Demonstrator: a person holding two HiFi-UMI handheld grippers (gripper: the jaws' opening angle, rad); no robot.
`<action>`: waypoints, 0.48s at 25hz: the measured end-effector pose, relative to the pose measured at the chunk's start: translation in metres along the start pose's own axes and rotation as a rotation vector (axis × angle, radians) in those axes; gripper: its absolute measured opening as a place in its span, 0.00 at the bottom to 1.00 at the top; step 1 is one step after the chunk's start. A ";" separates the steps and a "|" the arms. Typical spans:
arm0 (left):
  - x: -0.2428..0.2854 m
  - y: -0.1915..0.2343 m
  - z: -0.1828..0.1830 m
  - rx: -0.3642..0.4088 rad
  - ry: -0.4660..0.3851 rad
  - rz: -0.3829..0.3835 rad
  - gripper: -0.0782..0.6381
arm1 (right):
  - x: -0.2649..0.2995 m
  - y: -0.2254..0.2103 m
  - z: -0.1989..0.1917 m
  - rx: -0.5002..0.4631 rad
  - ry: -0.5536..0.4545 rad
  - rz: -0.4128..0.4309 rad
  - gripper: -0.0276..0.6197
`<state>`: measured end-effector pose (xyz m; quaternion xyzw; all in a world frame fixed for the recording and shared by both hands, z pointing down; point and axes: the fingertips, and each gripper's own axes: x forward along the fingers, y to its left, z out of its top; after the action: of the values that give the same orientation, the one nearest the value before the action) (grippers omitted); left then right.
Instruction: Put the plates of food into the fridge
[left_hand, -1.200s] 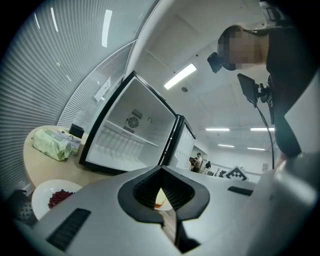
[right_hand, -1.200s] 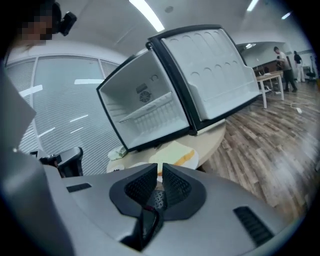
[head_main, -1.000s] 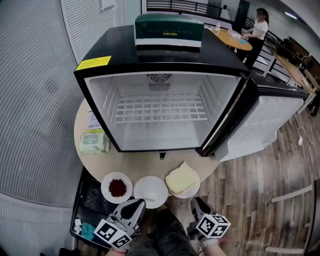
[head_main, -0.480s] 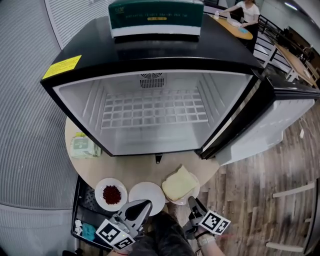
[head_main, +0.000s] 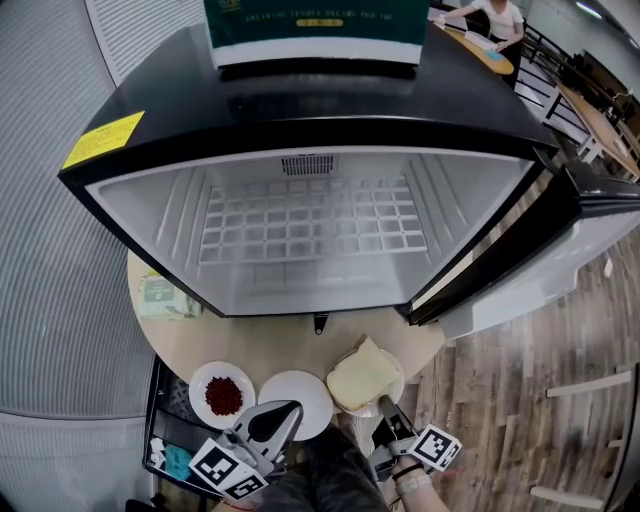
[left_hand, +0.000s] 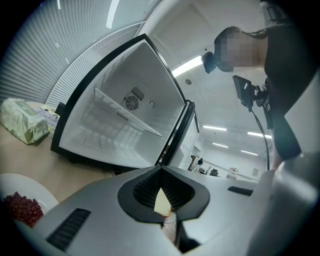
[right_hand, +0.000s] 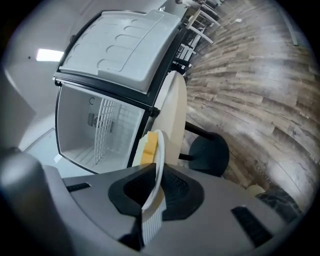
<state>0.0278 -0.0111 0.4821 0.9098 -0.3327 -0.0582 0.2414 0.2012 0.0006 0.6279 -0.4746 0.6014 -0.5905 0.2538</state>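
Three plates stand at the round table's (head_main: 262, 345) near edge: one with red berries (head_main: 222, 394), a bare white plate (head_main: 296, 398), and a plate with a bread slice (head_main: 363, 377). My right gripper (head_main: 385, 409) is shut on the bread plate's rim (right_hand: 159, 150); its jaws have just been closing with the rim between them. My left gripper (head_main: 286, 410) sits at the white plate's near edge, jaws shut with nothing seen between them (left_hand: 162, 221). The berry plate (left_hand: 21, 208) shows at its lower left. The fridge (head_main: 310, 225) stands open with a bare wire shelf.
The fridge door (head_main: 575, 235) swings out to the right. A green box (head_main: 315, 28) lies on the fridge top. A tissue pack (head_main: 160, 294) lies on the table's left. A black crate (head_main: 176, 432) sits below the table. A person (head_main: 492, 14) stands far back.
My right gripper has rolled and moved in to the bread plate, taking hold of its rim. My left gripper has shifted toward the white plate. The view has moved closer to the fridge.
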 end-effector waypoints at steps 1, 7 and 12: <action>0.000 0.002 0.001 -0.001 -0.001 0.002 0.12 | -0.002 -0.001 0.002 0.010 -0.008 0.001 0.09; 0.005 0.011 0.008 0.006 -0.011 0.006 0.12 | -0.011 0.009 0.007 0.031 -0.019 -0.007 0.07; 0.017 0.016 0.018 0.027 -0.026 -0.007 0.12 | -0.005 0.033 0.022 0.034 -0.058 0.012 0.07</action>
<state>0.0269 -0.0403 0.4747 0.9134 -0.3331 -0.0663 0.2244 0.2135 -0.0101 0.5910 -0.4834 0.5866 -0.5850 0.2827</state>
